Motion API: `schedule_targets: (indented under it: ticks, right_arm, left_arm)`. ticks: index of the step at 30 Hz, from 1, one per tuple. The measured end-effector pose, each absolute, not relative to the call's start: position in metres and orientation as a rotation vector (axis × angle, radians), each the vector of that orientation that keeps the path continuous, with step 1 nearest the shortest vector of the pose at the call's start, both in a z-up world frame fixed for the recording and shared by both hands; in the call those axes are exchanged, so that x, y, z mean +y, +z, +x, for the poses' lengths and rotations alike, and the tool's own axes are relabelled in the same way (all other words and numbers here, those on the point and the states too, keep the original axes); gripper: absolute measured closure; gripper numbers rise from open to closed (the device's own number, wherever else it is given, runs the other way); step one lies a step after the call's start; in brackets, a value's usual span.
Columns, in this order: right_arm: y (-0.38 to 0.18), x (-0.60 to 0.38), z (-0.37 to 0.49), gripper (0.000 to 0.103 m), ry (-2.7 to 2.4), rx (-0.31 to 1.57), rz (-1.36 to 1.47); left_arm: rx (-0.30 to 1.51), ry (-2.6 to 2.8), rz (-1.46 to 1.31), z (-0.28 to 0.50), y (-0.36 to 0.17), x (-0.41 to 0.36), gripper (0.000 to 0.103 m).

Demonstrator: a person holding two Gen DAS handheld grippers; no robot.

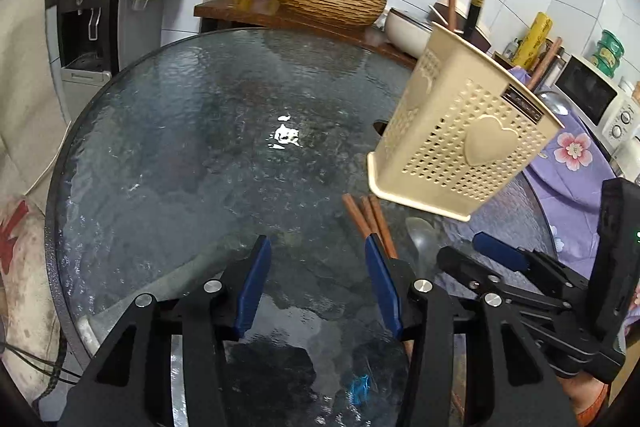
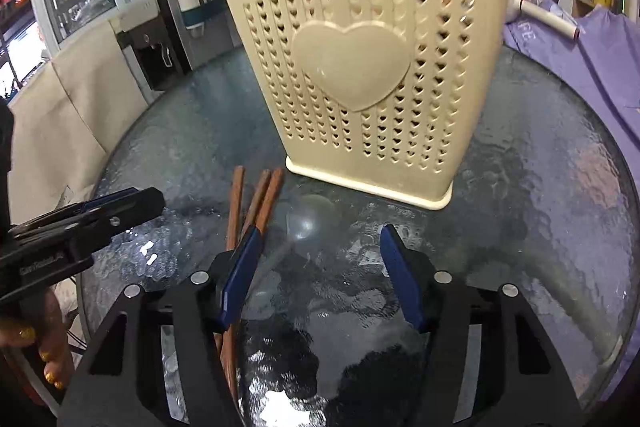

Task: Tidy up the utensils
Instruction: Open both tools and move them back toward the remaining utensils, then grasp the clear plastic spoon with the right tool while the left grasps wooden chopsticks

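Glass table (image 2: 540,187), chopsticks (image 2: 256,203) pointing toward holder (image 2: 360,67)

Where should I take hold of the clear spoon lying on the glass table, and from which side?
Grip the spoon by its thin handle, not the rounded bowl, which lies close to the utensil holder. It lies flat on the table, so come down from above, fingers either side of the handle. The right gripper sits almost over it; keep clear of the chopsticks alongside. The handle's far end is hard to see.

The round table (image 2: 540,187) at the centre of both frames is rippled, glossy glass. The cream holder (image 2: 360,67) looks like smooth perforated plastic; the chopsticks (image 2: 256,203) below it look like matt reddish wood.
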State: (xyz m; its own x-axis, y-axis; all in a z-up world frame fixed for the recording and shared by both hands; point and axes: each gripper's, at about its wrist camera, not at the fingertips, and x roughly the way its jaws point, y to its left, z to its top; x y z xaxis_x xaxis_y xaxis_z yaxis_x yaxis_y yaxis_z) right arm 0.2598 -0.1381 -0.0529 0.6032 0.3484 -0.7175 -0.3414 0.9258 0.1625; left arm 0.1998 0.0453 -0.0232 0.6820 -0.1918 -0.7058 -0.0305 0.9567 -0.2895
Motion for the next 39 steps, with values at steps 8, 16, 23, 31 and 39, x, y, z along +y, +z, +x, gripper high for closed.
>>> schedule_targets:
  ticks: [8, 16, 23, 31, 39]
  right_arm:
    - [-0.069, -0.117, 0.276, 0.047, 0.36, 0.885, -0.047]
    - [-0.07, -0.107, 0.285, 0.059, 0.348, 0.888, -0.081]
    - [-0.068, -0.107, 0.291, 0.066, 0.418, 0.904, -0.053]
    - [-0.047, -0.13, 0.27, 0.066, 0.467, 0.842, -0.061]
    - [-0.029, -0.148, 0.244, 0.066, 0.502, 0.798, -0.037]
  left_arm:
    - [0.822, -0.085, -0.291, 0.202, -0.024, 0.048, 0.055]
    - [0.831, -0.094, -0.288, 0.208, -0.026, 0.047, 0.055]
    - [0.876, -0.152, -0.321, 0.222, -0.033, 0.04, 0.055]
    - [0.931, -0.213, -0.354, 0.241, -0.044, 0.021, 0.06]
    - [0.975, -0.218, -0.398, 0.257, -0.055, 0.01, 0.079]
